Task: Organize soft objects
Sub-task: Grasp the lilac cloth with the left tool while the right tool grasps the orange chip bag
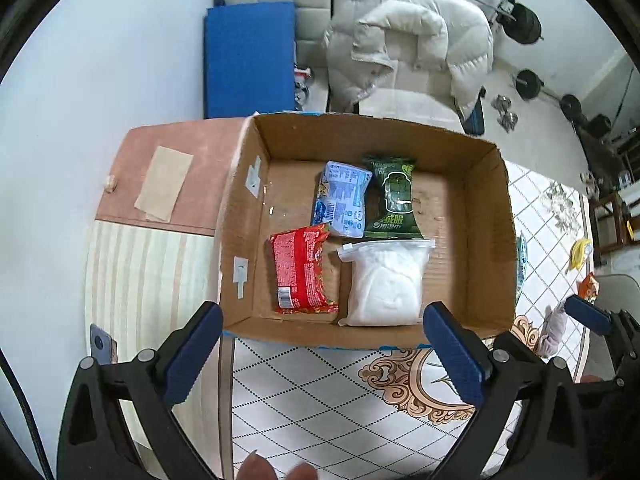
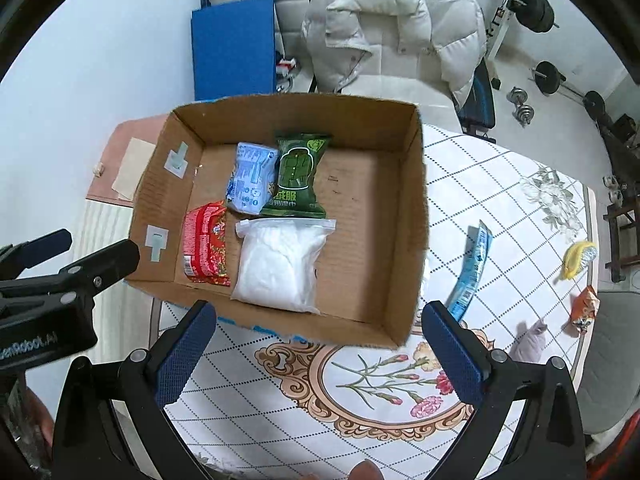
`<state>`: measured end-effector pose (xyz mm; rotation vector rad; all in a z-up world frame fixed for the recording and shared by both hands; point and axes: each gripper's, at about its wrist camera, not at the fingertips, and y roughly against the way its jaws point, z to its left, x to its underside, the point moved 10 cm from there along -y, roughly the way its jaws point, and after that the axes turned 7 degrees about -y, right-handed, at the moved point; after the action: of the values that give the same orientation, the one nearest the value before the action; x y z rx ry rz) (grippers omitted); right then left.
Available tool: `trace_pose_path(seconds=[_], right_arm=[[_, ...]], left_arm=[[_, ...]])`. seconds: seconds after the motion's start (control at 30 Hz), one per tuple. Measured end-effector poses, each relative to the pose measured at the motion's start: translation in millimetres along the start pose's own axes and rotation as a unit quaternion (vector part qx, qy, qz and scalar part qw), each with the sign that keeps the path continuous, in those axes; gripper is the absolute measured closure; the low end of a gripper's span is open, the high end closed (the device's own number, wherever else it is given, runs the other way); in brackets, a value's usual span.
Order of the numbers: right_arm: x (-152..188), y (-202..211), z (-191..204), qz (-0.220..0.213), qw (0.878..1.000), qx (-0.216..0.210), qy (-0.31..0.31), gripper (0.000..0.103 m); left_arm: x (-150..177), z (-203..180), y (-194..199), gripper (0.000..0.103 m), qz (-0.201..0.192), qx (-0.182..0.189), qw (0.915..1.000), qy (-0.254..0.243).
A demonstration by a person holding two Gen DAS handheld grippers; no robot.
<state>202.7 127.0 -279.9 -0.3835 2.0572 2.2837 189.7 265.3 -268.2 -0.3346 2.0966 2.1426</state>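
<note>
Fingers of left gripper (image 1: pixel 322 342) and right gripper (image 2: pixel 318 338): apart, holding nothing. Cardboard box (image 2: pixel 412 216) on tabletop (image 2: pixel 500 200) contains red packet (image 2: pixel 206 248), blue packet (image 2: pixel 250 178), green packet (image 2: pixel 298 174), white bag (image 2: pixel 280 264).

Both cameras look down from above the near edge of the tabletop (image 1: pixel 320 392) – the left one a bit more left. Both see the same cardboard box (image 1: pixel 486 240) (image 2: pixel 412 216) – and the room far behind.

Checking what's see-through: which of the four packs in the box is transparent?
The zip bag of white material, in the cardboard box's near right; the red, blue and green packs have opaque printed wrappers.
</note>
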Motion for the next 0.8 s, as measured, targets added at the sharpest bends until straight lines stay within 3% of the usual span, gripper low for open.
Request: trace_pose_path(seconds=[0.3, 0.6, 0.73, 0.8], right_arm=[[17.3, 32.0, -6.2, -0.024, 0.999, -0.023, -0.002, 0.0], [24.0, 43.5, -13.7, -0.03, 0.998, -0.053, -0.014, 0.0], [25.0, 50.9, -51.9, -0.03, 0.996, -0.064, -0.046, 0.0], [25.3, 50.7, -89.2, -0.027, 0.996, -0.053, -0.071, 0.0]], left_arm=[[16.4, -8.1, 33.0, 0.0, -0.025, -0.005, 0.9997, 0.003], [10.5, -38.0, 60.4, 0.0, -0.044, -0.011, 0.9988, -0.02], [-3.7, -75.8, 65.0, 0.0, -0.061, -0.025, 0.9963, -0.055], [-12.8, -110.3, 60.3, 0.0, -0.062, -0.022, 0.9945, -0.081]])
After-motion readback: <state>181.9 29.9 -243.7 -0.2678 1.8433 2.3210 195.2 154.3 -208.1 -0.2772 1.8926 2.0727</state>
